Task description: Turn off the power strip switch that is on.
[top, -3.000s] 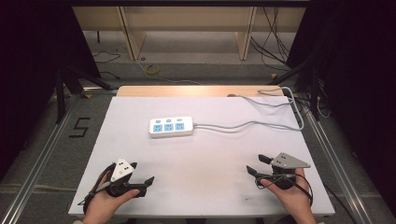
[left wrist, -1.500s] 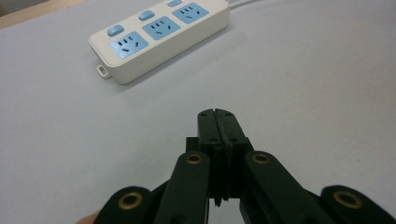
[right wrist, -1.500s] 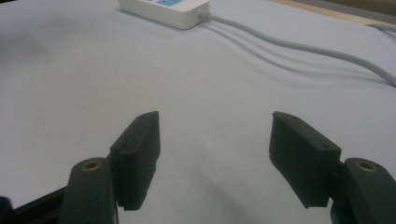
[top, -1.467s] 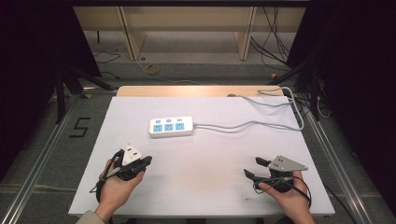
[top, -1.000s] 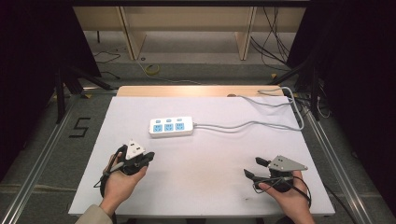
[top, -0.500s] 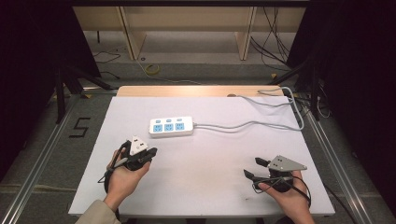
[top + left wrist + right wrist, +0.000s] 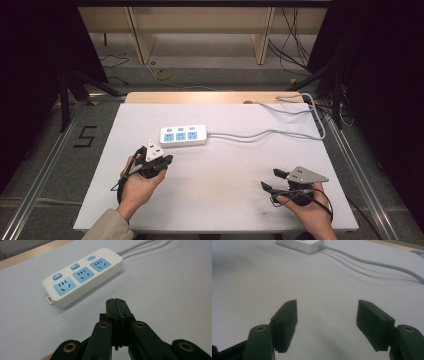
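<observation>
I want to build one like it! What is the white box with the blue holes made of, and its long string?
The power strip looks like hard plastic: smooth, slightly glossy white shell with rounded moulded edges and matte light-blue socket faces and buttons. Its cable looks like soft rubbery or vinyl sheathing, pale grey and bending in loose curves across the table. What's inside can't be seen.

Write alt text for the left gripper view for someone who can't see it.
The left tool, its two black jaws shut together with nothing between them, points at a white power strip with three blue sockets and three blue switches. The strip lies on a white table, its grey cable leading off the top edge.
</observation>
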The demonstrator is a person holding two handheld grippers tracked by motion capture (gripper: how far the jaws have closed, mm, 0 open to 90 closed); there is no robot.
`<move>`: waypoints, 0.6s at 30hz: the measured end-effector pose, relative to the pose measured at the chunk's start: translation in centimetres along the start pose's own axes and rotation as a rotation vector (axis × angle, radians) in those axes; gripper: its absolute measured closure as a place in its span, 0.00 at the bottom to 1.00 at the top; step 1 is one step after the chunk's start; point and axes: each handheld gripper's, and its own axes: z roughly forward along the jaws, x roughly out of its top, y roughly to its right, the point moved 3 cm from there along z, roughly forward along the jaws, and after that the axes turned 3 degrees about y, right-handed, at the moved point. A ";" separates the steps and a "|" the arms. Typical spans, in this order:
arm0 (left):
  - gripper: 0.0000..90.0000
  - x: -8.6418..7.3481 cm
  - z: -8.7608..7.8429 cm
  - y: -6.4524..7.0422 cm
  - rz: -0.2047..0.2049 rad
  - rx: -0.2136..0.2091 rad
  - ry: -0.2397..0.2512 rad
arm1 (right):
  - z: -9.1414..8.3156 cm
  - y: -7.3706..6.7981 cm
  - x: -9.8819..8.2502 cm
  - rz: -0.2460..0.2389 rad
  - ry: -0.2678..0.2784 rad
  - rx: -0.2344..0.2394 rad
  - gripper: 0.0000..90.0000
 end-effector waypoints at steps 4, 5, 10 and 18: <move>1.00 0.2 0.4 0.1 0.007 0.000 -0.005 | 0.0 0.0 0.0 0.001 0.001 0.000 0.38; 1.00 0.2 0.4 0.1 0.007 0.000 -0.005 | 0.0 0.0 0.0 0.001 0.001 0.000 0.38; 1.00 0.5 0.7 0.0 0.004 0.003 -0.003 | 0.0 0.0 0.0 0.000 0.000 0.000 0.38; 1.00 0.8 1.1 -0.2 0.011 0.008 -0.011 | 0.0 0.0 0.0 -0.003 0.001 -0.001 0.38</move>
